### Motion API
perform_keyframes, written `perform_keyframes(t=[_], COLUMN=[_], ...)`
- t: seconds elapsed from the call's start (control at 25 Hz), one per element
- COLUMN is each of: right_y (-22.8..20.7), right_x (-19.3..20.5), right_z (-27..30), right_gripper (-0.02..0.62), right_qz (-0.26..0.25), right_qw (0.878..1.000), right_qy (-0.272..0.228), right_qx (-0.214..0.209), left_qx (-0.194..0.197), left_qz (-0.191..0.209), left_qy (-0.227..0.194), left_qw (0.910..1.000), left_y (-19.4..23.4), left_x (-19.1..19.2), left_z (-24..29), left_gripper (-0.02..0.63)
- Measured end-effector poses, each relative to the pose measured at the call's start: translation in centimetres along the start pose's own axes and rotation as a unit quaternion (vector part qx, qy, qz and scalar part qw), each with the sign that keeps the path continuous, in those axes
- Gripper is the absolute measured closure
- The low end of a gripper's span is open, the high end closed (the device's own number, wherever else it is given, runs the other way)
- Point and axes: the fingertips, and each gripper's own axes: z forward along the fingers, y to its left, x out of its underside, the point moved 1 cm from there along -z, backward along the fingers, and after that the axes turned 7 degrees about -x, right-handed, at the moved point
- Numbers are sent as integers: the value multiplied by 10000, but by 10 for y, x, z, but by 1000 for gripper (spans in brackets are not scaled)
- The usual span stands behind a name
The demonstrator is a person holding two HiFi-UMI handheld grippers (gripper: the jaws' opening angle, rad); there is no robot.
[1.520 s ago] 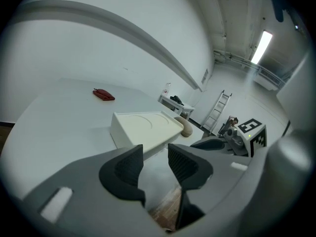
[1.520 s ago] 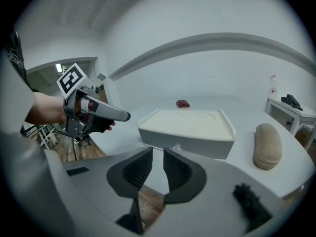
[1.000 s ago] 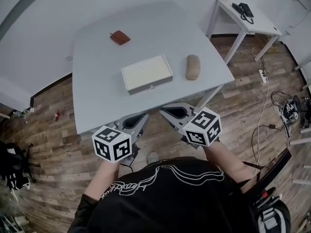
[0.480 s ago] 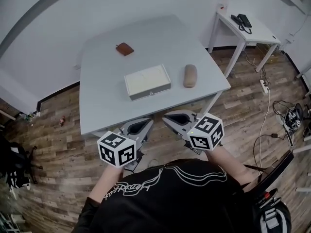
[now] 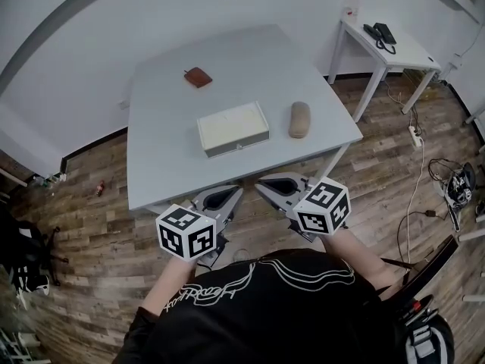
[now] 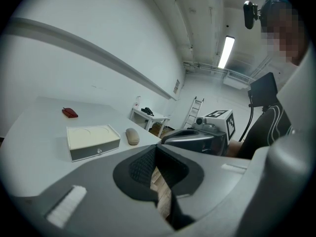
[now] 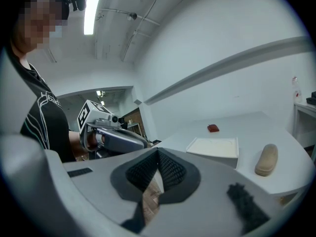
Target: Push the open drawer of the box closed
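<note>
The box (image 5: pixel 233 127) sat near the middle of the grey worktop (image 5: pixel 163 169), its knobbed front facing the person. A tan case (image 5: pixel 300 119) lay just to its right and a small brown pouch (image 5: pixel 198 76) farther back. The left tool (image 5: pixel 231 193) and right tool (image 5: pixel 267 183) hung off the near edge, well apart from the box, each with jaws pressed together on nothing

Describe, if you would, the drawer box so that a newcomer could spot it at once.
Start at the large grey table in front of the person; the box lies near its middle. Its flat rectangular shape, cream top and grey front with a small knob set it apart from the rounded tan case on its right and the small reddish item farther back.
</note>
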Motion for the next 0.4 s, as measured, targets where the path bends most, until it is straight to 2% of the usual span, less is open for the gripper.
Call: perform_keyframes(t=[0.4], right_y=[-3], right_x=[0], right_z=[3], right_gripper=[588], right_qz=[13], right_qw=[10000], right_qy=[23], right_qx=[33], left_qx=[51], left_qz=[-61], left_qy=[37], left_qw=[10000], left_y=[3], left_x=[0], left_z=[3], left_gripper=[600])
